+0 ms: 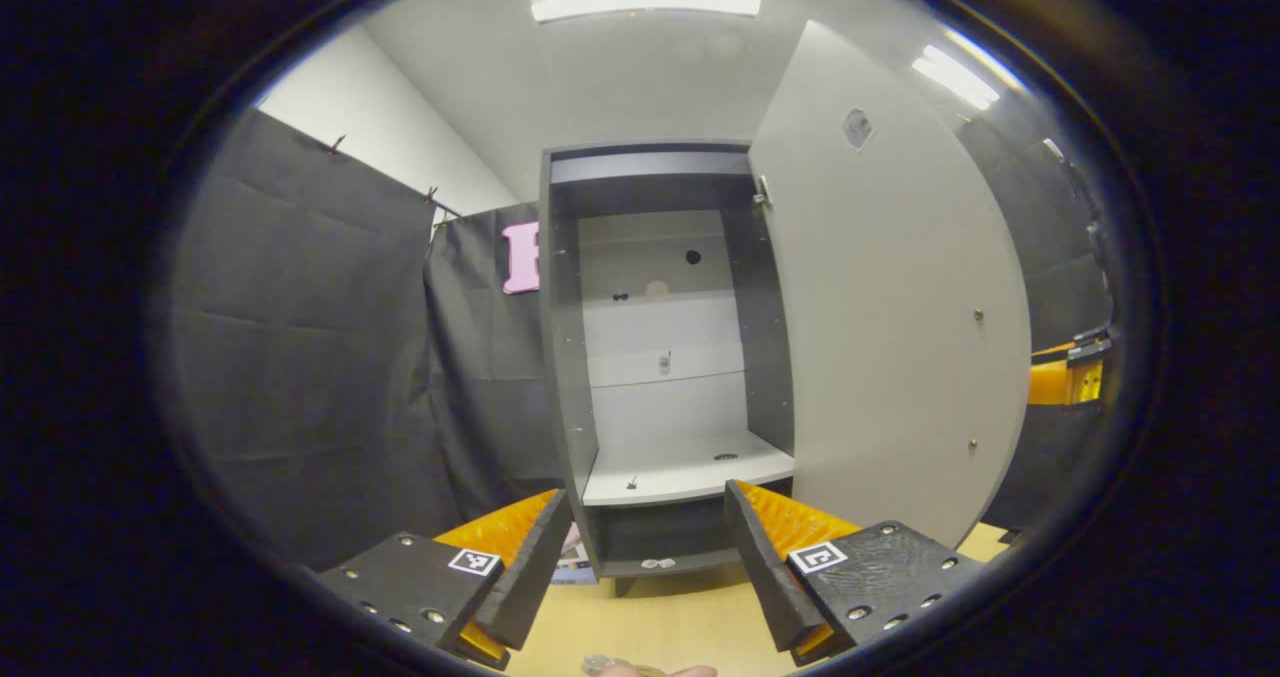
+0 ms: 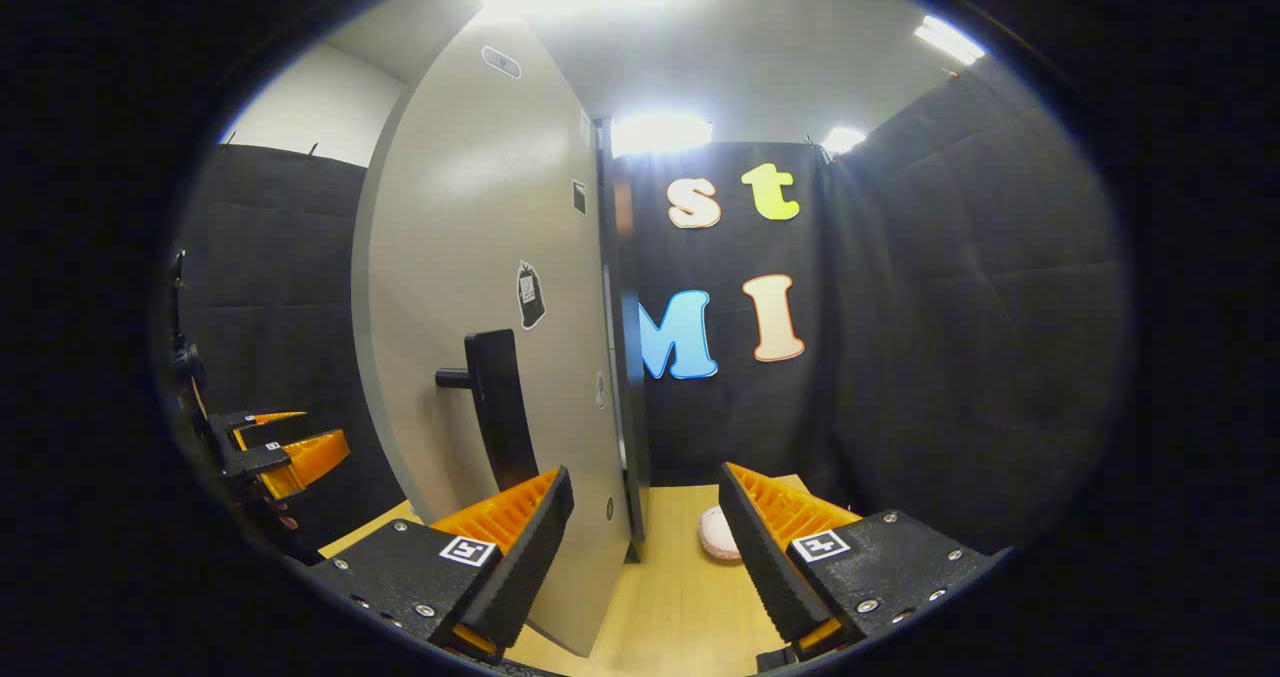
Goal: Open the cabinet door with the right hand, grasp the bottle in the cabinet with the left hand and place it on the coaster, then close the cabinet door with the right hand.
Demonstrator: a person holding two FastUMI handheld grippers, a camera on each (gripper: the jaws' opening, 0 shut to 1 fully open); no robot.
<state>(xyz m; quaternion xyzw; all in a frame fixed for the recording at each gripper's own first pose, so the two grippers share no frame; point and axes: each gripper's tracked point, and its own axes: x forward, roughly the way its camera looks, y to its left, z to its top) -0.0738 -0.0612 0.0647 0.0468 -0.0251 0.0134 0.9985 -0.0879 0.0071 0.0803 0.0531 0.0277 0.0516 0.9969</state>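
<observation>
Two grippers, fingers spread, holding nothing: left gripper [image 1: 640,567], right gripper [image 2: 640,557]. Cabinet door [image 1: 890,337] stands open, no bottle on the shelf [image 1: 690,472]. Your right fingers next take the handle [image 2: 500,407] at 11 o'clock to close it.

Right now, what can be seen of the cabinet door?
The cabinet door is a tall, plain light-grey panel, apparently laminated board, swung wide open on the cabinet's right side and standing upright. Its inner face shows small screw heads; its outer face carries a dark bar handle on a short post and small stickers. Neither gripper touches it; the right gripper hovers near its edge.
</observation>
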